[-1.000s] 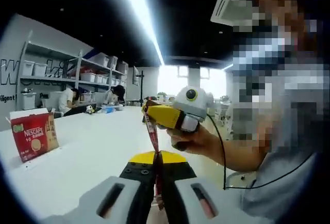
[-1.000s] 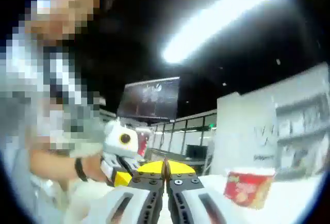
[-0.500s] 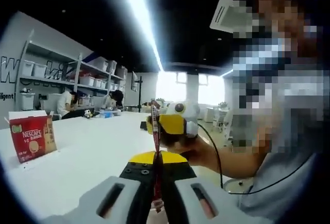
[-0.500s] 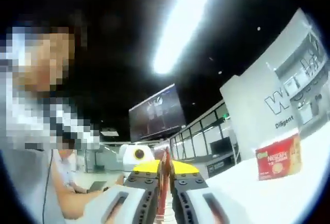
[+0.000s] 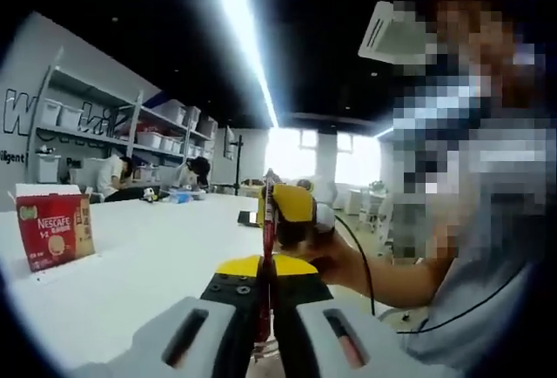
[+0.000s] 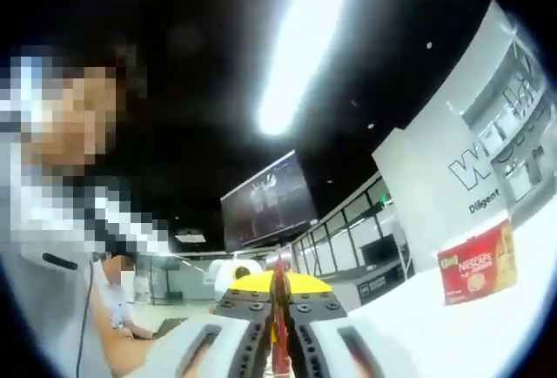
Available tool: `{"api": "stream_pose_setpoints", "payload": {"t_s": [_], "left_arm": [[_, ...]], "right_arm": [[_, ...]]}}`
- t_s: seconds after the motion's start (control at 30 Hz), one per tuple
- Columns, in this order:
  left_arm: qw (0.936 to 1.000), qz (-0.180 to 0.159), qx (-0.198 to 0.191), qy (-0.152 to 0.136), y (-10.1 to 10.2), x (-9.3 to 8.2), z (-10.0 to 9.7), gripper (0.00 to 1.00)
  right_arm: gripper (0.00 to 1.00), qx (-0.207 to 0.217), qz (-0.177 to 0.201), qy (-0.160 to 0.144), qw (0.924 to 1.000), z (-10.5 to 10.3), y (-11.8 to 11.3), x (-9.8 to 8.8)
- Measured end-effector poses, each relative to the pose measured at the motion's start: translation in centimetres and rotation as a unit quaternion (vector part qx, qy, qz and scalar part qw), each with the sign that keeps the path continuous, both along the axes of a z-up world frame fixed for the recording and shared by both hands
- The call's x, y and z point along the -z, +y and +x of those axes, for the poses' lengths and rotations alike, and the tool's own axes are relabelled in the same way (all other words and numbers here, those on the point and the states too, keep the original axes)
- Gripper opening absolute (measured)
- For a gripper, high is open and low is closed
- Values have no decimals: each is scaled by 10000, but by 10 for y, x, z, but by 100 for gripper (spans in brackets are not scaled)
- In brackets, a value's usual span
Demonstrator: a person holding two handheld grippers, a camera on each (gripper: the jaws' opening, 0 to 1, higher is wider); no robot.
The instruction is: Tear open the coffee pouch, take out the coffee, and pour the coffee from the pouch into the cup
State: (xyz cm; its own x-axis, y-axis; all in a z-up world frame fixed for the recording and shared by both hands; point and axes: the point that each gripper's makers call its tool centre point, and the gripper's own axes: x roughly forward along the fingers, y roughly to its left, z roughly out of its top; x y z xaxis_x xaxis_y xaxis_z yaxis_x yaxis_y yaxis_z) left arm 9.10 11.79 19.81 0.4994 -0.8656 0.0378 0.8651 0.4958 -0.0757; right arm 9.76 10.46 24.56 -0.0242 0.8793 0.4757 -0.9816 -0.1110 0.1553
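A thin red coffee stick pouch (image 5: 268, 221) stands upright between both grippers, held in the air above the white table (image 5: 148, 265). My left gripper (image 5: 266, 266) is shut on its lower part. In the left gripper view the right gripper (image 5: 280, 205), held in a person's hand (image 5: 335, 256), pinches the pouch's top end. In the right gripper view my right gripper (image 6: 279, 289) is shut on the same red pouch (image 6: 278, 275), seen edge-on. The left gripper (image 6: 233, 272) shows just behind it.
A red Nescafe box (image 5: 54, 226) stands on the table at the left, the same Nescafe box (image 6: 477, 263) at the right in the right gripper view. Shelves with bins (image 5: 96, 125) line the far wall. Two people (image 5: 117, 169) sit at the table's far end.
The right gripper has swung round from gripping the pouch's top sideways to lining up behind it. Both views have tilted a little; the pouch stays held by both grippers.
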Motion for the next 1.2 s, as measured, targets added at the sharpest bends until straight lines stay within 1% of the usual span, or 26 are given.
{"api": "stream_pose_setpoints", "payload": {"t_s": [0.03,0.07,0.1,0.13,0.23,0.27,0.33,0.37,0.43,0.47,0.53,0.57,0.6,0.63,0.7,0.73,0.83,0.87,0.9,0.93,0.97,1.0,1.03,1.07,1.13,1.2], "left_arm": [[10000,33,-13,-38,1,0,0,5],[10000,59,-15,-41,1,0,1,4],[10000,76,-8,-29,1,1,1,5],[10000,94,1,-14,1,1,1,5],[10000,34,39,59,0,2,2,8],[9999,-89,65,116,-1,2,2,9],[9998,-136,83,114,-1,2,2,8],[9998,-143,90,78,-1,1,1,6],[9999,-70,84,28,-2,0,0,5],[10000,-32,63,-8,-2,-1,0,5],[10000,-8,81,-21,-3,-2,0,5],[9999,29,99,-34,-4,-1,0,5],[9999,74,97,-17,-4,0,0,5],[9999,30,96,-19,-3,1,0,5],[9995,-266,166,76,-3,-1,0,7],[9996,-217,149,70,-1,1,1,7],[9995,-256,170,-15,-1,-1,-2,5],[9996,-236,147,-55,-1,-2,-2,5],[9996,-220,136,-84,-1,-3,-2,5],[9997,-204,127,-96,-1,-3,-1,5],[9997,-196,134,-110,-1,-4,-1,5],[9996,-204,154,-101,-1,-4,-1,5],[9996,-204,160,-96,-1,-4,-1,5],[9996,-218,162,-61,-2,-2,-1,6],[9994,-305,134,11,-1,0,0,9],[9995,-275,151,49,0,4,0,8]], "right_arm": [[12,-43,4,8,10000,-1,0,0],[13,-105,-47,31,9999,-3,1,2],[11,-110,-88,26,9999,-2,2,4],[5,-116,-118,9,9999,-3,2,6],[3,19,-133,-26,9999,0,1,8],[3,13,-117,-25,9999,1,0,8],[3,2,-25,15,10000,1,-2,5],[3,11,-17,13,10000,1,-1,4],[7,-1,13,25,10000,1,0,4],[8,-223,-50,118,9997,-4,3,8],[8,-194,-261,32,9995,-6,11,18],[5,-206,-337,11,9992,-8,13,21],[3,-188,-285,28,9994,-7,13,19],[3,-164,-287,36,9994,-6,12,20],[3,-150,-295,-12,9995,-6,12,17],[3,-148,-296,-26,9994,-6,11,15],[7,-146,-320,-66,9994,-6,12,13],[10,-189,-147,-21,9997,-7,10,8],[14,-311,-131,58,9994,-9,10,10],[14,-353,-173,64,9992,-10,12,11],[13,-314,-461,-27,9984,-10,17,23],[7,-271,-512,-60,9983,-9,19,26],[4,-274,-478,-42,9985,-10,19,25],[3,-321,-452,13,9985,-10,17,25],[3,-319,-461,4,9984,-10,16,24],[3,-284,-509,-31,9983,-10,16,24]]}}
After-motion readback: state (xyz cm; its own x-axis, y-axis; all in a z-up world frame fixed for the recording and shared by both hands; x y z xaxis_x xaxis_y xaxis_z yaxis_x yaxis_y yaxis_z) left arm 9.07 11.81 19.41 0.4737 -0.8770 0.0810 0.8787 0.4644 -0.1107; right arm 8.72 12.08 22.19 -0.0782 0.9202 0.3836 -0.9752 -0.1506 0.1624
